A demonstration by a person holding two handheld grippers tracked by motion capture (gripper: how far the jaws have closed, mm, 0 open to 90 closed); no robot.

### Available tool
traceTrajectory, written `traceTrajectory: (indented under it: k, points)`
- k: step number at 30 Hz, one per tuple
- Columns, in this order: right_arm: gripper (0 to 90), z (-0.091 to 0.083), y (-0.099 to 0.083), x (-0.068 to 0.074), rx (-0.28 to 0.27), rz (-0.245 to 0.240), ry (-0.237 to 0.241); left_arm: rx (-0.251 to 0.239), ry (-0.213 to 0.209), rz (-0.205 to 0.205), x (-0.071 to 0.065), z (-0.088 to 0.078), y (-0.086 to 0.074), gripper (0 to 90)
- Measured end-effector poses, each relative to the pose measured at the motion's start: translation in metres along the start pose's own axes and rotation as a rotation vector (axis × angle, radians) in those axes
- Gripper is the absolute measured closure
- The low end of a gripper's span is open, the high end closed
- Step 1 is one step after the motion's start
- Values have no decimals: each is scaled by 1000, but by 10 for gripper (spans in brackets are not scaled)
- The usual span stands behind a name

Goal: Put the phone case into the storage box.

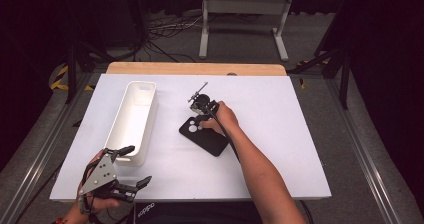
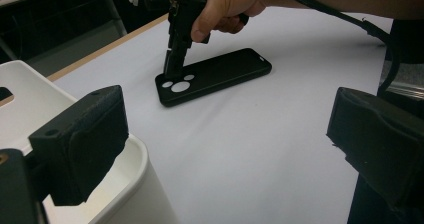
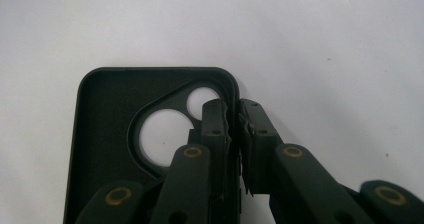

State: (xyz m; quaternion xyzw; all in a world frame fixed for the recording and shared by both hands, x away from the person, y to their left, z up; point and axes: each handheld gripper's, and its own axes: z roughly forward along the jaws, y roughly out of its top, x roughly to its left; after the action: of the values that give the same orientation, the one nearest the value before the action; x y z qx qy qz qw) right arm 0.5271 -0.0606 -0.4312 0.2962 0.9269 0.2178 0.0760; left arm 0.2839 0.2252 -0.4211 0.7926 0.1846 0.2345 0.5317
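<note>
A black phone case (image 1: pixel 209 138) lies flat in the middle of the white table, hollow side up, with its camera cut-outs at the far left end. My right gripper (image 1: pixel 196 125) points down at that end. In the right gripper view its two jaws stand on either side of the phone case's (image 3: pixel 107 114) side wall, and the right gripper (image 3: pixel 234 109) is shut on that rim. My left gripper (image 1: pixel 140 164) hovers open near the table's front left corner, beside the white bin's near end. Nothing sits between its jaws; the left gripper (image 2: pixel 225 139) looks toward the phone case (image 2: pixel 225 71).
A long white bin (image 1: pixel 150 119) stands left of the case, running front to back, and looks empty inside. The white table top (image 1: pixel 280 134) ends in a wooden strip (image 1: pixel 195 68) at the far edge. A metal stand (image 1: pixel 245 6) and cables lie on the floor behind.
</note>
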Motion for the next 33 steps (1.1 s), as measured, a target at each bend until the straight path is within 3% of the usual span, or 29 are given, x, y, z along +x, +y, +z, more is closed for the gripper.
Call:
traceTrajectory:
  k: [5,7,16,26,33]
  points:
    - [845,-3,-3,2,-42,2,-8,7,-6,4,-1,2,1,39]
    - [873,-9,-4,4,-83,13,1,4,-5,1,-1,2,1,39]
    - [877,-24,-11,9,-144,-6,-58,1,-4,0,-1,1,2,40]
    - [877,-65,-24,24,-298,-13,-144,-9,6,-6,-2,0,4,42]
    - [877,-94,-43,31,-450,12,-222,-52,16,-67,2,-1,9,48]
